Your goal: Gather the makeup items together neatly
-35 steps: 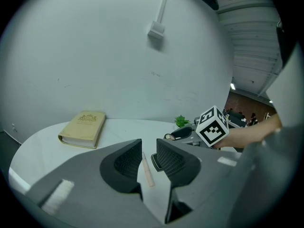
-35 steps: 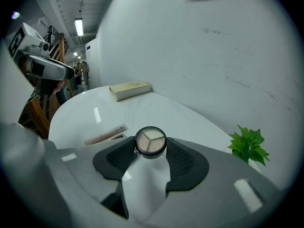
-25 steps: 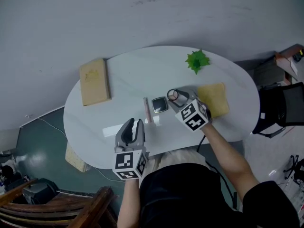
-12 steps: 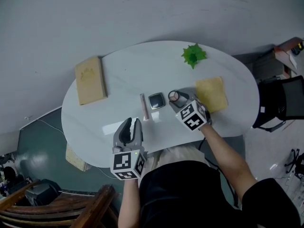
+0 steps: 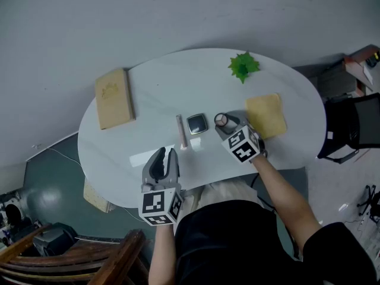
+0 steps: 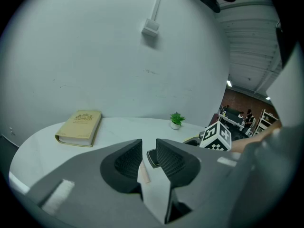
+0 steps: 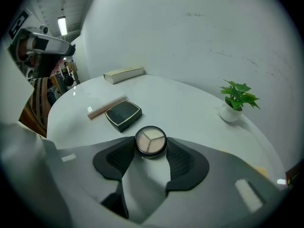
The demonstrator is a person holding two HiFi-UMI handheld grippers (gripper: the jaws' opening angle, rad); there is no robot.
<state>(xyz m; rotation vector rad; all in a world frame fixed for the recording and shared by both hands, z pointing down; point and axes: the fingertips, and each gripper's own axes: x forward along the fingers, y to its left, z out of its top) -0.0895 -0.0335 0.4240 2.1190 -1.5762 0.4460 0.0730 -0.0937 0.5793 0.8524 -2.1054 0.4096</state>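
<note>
On a white oval surface (image 5: 154,88), a tan book (image 5: 114,98) lies flat near the left edge, well apart from the makeup. The left tool (image 5: 167,153) hangs at the near edge, its jaws a narrow gap apart and nothing between them. Just beyond it a pink stick (image 5: 181,130) lies lengthwise, and a square black compact (image 5: 197,123) sits closed just beside it to the right. Next in line, a round compact (image 7: 151,140) with a three-part face is gripped by the right tool (image 7: 151,148), its ribbed pads pressed on either side of the case; whether the case rests on the surface cannot be told. A small green plant (image 5: 243,66) stands at the far edge, and a yellow pad (image 5: 265,116) lies flat at the right.
</note>
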